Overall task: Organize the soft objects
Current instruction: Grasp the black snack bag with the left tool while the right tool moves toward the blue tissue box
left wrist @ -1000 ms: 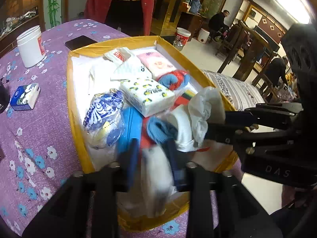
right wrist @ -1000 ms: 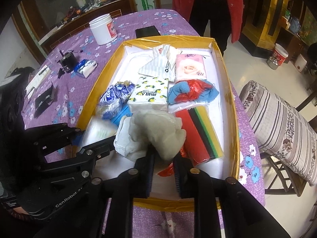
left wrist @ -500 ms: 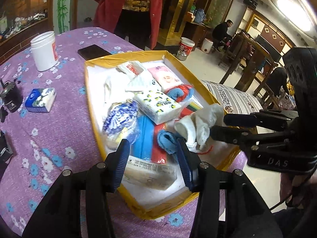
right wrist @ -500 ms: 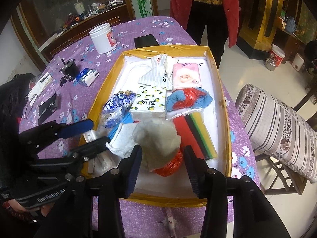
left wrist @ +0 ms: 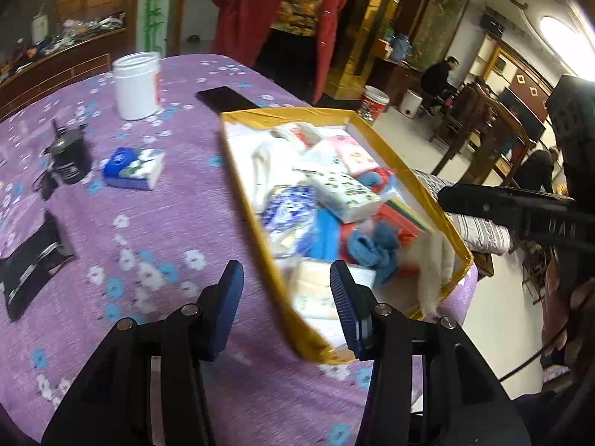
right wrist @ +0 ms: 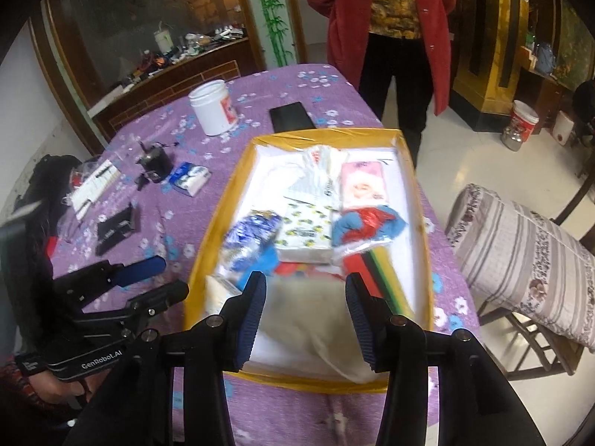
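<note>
A yellow-rimmed box on the purple floral table holds soft things: a white cloth at its near end, a lemon-print tissue pack, a pink tissue pack, a blue-and-red cloth and a blue patterned bag. My right gripper is open and empty, raised above the white cloth. My left gripper is open and empty, above the box's near left rim. A blue sock lies in the box.
On the table left of the box are a white jar, a black phone, a blue tissue pack, a small black device and a black pouch. A person in red stands behind. A striped cushion lies right.
Both grippers opened, let go of the white cloths and pulled back and up from the box. The left gripper swung left toward the table.
</note>
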A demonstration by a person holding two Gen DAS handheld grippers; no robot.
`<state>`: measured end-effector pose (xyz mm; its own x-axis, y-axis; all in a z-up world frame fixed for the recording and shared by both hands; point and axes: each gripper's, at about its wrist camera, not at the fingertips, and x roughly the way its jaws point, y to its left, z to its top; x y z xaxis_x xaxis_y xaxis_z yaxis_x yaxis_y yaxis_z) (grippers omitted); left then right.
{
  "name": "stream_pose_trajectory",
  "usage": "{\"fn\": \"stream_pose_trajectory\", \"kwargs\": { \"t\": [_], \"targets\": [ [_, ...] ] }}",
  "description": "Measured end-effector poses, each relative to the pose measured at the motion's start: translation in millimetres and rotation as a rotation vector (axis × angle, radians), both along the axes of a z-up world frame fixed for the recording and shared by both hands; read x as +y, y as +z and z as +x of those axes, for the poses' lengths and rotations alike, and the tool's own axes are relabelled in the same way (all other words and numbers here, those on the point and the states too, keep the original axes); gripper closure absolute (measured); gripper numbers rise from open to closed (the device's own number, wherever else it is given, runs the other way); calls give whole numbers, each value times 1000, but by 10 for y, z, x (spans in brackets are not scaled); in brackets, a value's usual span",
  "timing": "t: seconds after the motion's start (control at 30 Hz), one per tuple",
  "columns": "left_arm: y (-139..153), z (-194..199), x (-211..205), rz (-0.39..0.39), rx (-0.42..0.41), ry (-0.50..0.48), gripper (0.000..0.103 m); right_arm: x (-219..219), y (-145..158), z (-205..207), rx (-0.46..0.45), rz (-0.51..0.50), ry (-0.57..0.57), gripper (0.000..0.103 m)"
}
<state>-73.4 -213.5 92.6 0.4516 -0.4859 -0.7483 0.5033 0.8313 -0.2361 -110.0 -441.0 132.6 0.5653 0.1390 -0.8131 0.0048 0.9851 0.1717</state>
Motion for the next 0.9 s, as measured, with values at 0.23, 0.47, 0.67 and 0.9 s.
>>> {"fn": "stream_pose_trajectory", "kwargs": {
  "t": [0.23,0.47,0.67,0.9],
  "targets": [
    [11,91,481,-1,-6,96,57,-751,32,132,14,116,-203,56],
    [-34,316,1097,62,-23,213,56,-1639,367,-249,-74,9,-510,54],
    [-90,626,1651,155,-35,306,43,-955,378,-193,-81,89,-300,50],
    [-270,1006,1939,246,-2,191,36,9,413,-106,-56,126,13,44]
  ]
}}
